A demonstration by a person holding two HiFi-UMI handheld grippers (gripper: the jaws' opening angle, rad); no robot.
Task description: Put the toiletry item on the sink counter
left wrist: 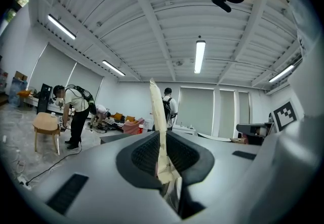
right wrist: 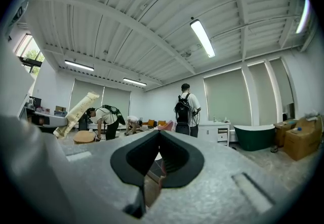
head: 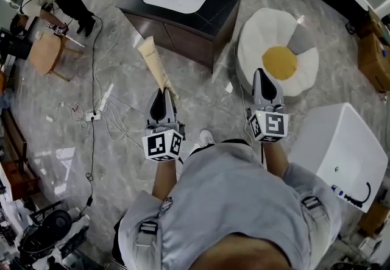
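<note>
Head view: left gripper (head: 161, 93) pinches tube (head: 155, 64).

Tube (head: 153, 63) in L gripper (head: 162, 92); sink counter (head: 223, 4) ahead, cushion (head: 256, 43) R.

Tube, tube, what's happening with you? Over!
Left gripper shut on tube, held up. Right gripper shut, empty. Sink counter ahead, not reached. Floor cables off to left.

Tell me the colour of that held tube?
The tube is pale tan, clearest in the head view.
</note>
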